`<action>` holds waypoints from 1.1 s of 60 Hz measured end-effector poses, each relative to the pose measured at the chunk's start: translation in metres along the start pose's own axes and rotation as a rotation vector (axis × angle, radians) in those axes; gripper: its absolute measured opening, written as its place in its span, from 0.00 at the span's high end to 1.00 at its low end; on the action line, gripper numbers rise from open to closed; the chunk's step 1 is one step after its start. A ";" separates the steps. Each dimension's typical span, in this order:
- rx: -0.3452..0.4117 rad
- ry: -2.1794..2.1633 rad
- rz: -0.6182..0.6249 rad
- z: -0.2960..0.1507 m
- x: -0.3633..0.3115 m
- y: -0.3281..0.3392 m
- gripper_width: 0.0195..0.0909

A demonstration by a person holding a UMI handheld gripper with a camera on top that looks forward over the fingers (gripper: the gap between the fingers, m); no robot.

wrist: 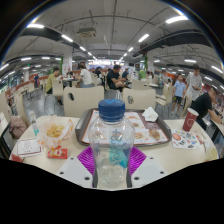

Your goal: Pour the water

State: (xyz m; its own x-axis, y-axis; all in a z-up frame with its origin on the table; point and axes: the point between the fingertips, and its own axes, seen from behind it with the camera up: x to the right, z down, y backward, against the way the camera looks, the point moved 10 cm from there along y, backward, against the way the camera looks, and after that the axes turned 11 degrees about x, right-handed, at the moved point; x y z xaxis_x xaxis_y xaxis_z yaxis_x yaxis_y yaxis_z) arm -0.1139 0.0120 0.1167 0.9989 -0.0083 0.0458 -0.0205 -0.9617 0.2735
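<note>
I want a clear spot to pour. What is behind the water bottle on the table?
Behind the water bottle, held between the gripper fingers, lies a tray with wrappers. The bottle covers the tray's middle, so what lies there cannot be seen.

I hold a clear water bottle (111,150) with a blue cap (111,108) upright between my fingers, both purple pads (87,160) pressed against its sides. It stands over a pale table (180,160). Just beyond it lies a tray (152,132) with food scraps. To the far left sits a plastic bag (52,130); to the right, a red cup (190,121). People (116,77) sit farther back under ceiling lights.
</note>
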 end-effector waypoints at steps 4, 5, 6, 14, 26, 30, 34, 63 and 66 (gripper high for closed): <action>0.005 -0.002 -0.018 -0.009 0.005 0.014 0.75; 0.013 -0.008 -0.020 -0.012 0.008 0.018 0.75; 0.023 -0.014 -0.017 -0.016 0.011 0.023 0.75; 0.071 -0.128 -0.096 -0.055 0.037 0.060 0.75; 0.078 -0.762 -0.201 -0.107 0.118 0.102 0.75; 0.065 -0.997 -0.223 -0.111 0.146 0.109 0.75; 0.049 -1.207 -0.234 -0.105 0.181 0.112 0.75; -0.093 -2.066 -0.203 -0.027 0.283 0.115 0.75; -0.108 -2.055 -0.213 -0.030 0.281 0.126 0.75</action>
State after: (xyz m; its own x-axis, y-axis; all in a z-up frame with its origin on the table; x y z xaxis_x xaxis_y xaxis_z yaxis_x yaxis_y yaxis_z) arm 0.1629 -0.1028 0.1930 -0.4358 -0.2243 -0.8716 0.1511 -0.9729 0.1748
